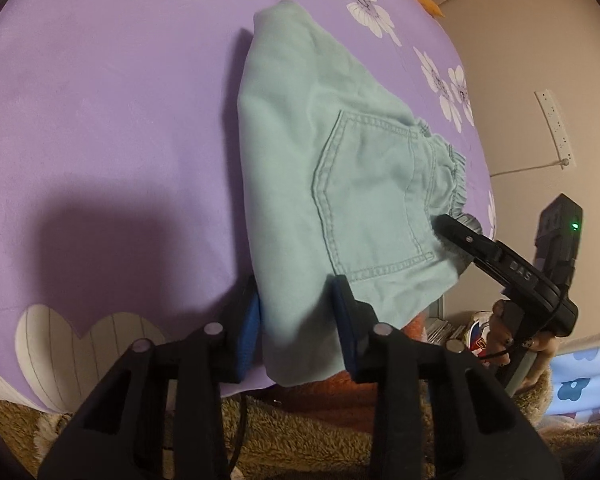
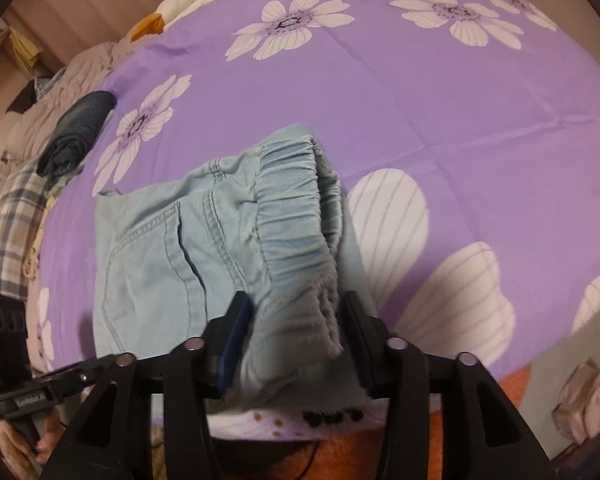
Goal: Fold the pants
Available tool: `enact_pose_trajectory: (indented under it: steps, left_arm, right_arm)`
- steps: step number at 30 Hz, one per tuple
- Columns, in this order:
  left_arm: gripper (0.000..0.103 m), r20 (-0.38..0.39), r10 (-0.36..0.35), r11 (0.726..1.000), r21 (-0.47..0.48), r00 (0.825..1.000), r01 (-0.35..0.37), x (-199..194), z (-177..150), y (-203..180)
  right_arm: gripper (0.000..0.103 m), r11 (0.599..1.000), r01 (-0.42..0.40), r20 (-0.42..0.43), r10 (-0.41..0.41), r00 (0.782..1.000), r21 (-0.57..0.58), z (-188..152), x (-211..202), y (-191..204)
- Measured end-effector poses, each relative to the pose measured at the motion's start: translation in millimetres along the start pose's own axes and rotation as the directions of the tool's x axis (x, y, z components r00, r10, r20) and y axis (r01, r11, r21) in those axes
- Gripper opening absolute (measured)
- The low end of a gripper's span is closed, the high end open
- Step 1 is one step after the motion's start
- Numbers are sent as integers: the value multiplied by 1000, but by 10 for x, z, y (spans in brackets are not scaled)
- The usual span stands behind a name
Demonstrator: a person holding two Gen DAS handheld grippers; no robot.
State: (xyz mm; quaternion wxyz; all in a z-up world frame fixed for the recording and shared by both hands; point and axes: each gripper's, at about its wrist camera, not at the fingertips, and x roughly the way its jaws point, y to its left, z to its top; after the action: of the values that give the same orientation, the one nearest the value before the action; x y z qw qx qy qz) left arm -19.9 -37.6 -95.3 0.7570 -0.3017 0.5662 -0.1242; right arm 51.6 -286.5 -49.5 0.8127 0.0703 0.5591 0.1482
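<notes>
Pale blue-green pants [image 1: 332, 168] lie folded on the purple flowered bedsheet [image 1: 100, 120], back pocket up. My left gripper [image 1: 298, 320] stands with its blue pads either side of the near folded edge, jaws apart around the cloth. My right gripper [image 1: 456, 236] shows at the right, at the elastic waistband. In the right wrist view the pants [image 2: 172, 248] lie ahead and my right gripper [image 2: 296, 336] has its jaws apart around the bunched waistband [image 2: 296, 216]. The left gripper [image 2: 60, 384] shows at the lower left.
The sheet [image 2: 460, 100] stretches far and right. Dark folded jeans [image 2: 76, 132] and plaid cloth [image 2: 12, 220] lie at the bed's left edge. A wall with a power strip [image 1: 552, 120] is right. Brown fleece [image 1: 300, 440] lies below the near edge.
</notes>
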Motion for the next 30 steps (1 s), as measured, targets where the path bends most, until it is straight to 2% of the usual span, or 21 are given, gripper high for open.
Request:
enact_pose_trajectory:
  steps: [5, 7, 10, 13, 18, 30]
  left_arm:
    - [31, -10, 0, 1000, 0, 1000, 0, -5, -9, -7]
    - [30, -10, 17, 1000, 16, 1000, -17, -1, 5, -67]
    - [29, -9, 50, 998, 46, 999, -50, -1, -2, -160]
    - [29, -13, 63, 997, 53, 998, -62, 26, -26, -160]
    - [32, -28, 66, 997, 42, 997, -65, 85, -8, -121]
    - [34, -54, 71, 997, 30, 996, -69, 87, 26, -102]
  right_arm:
    - [53, 1000, -11, -3, 11, 1000, -3, -65, -25, -39]
    - [37, 999, -43, -6, 43, 999, -4, -68, -26, -24]
    - [29, 999, -43, 8, 43, 999, -24, -66, -104, 39]
    - [28, 999, -30, 13, 30, 999, -43, -73, -158, 77]
    - [28, 999, 22, -24, -23, 999, -46, -101, 33, 47]
    - [30, 999, 18, -38, -19, 999, -26, -89, 103, 18]
